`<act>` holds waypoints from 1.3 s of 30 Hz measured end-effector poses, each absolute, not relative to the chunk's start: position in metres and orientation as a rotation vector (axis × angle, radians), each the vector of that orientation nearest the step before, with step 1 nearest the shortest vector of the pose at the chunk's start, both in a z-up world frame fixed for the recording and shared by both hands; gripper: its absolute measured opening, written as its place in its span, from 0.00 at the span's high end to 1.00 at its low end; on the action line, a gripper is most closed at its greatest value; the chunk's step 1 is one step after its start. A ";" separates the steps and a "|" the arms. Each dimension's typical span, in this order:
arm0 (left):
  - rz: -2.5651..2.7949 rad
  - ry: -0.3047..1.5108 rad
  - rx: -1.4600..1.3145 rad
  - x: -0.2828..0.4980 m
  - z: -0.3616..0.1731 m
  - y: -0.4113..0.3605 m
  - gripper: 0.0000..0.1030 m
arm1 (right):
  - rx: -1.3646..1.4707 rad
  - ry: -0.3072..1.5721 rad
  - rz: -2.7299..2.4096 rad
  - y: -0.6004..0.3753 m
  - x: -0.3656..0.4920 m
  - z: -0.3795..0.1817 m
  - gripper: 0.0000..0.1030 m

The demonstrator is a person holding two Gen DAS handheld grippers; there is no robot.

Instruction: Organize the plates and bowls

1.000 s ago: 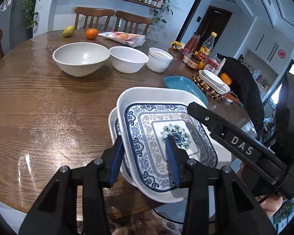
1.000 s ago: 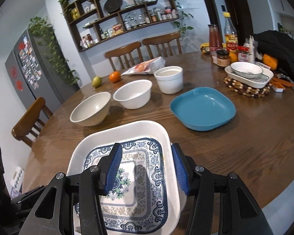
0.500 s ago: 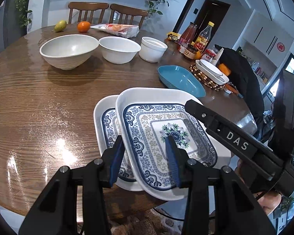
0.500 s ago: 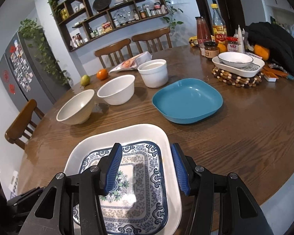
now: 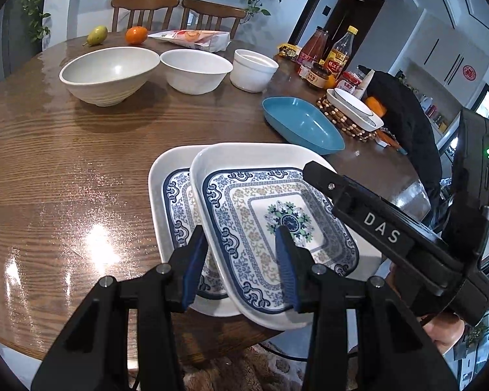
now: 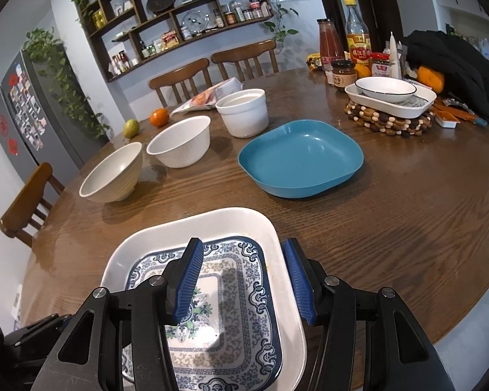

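Two white square plates with blue patterns overlap at the table's near edge. The upper plate (image 5: pixel 270 215) (image 6: pixel 212 280) sits tilted on the lower plate (image 5: pixel 169 202). My left gripper (image 5: pixel 241 257) is open, its jaws astride the upper plate's near rim. My right gripper (image 6: pixel 241 277) is open, its jaws astride that plate's right rim; it shows in the left wrist view (image 5: pixel 384 231). A blue square plate (image 6: pixel 301 158) (image 5: pixel 301 125) lies beyond. Three white bowls stand in a row: large (image 5: pixel 109 73), medium (image 5: pixel 195 68), small deep (image 5: pixel 254 68).
The round wooden table (image 5: pixel 65 163) holds a pear (image 5: pixel 97 34), an orange (image 5: pixel 136 34), a snack bag (image 5: pixel 195 37), sauce bottles and jars (image 6: pixel 348 52), and a white dish and tray on a beaded trivet (image 6: pixel 389 107). Chairs stand behind. A black jacket (image 6: pixel 453 55) lies at the right.
The upper patterned plate has come down onto the lower one and both grippers have drawn back slightly; the lower plate shows more at the left.
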State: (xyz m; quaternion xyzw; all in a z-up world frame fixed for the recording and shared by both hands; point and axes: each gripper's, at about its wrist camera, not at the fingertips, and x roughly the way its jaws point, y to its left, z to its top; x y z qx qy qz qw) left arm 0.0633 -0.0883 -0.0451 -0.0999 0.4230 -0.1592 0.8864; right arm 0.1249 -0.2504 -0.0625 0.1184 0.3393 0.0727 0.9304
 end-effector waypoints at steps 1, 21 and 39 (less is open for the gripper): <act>-0.334 0.883 -0.212 0.064 -0.046 -0.088 0.61 | 0.239 0.694 0.146 -0.250 0.124 -0.063 0.47; -0.335 0.882 -0.225 0.061 -0.048 -0.087 0.56 | 0.213 0.687 0.138 -0.246 0.126 -0.065 0.47; -0.308 0.797 -0.267 0.047 -0.032 -0.058 0.48 | 0.207 0.664 0.163 -0.241 0.117 -0.056 0.47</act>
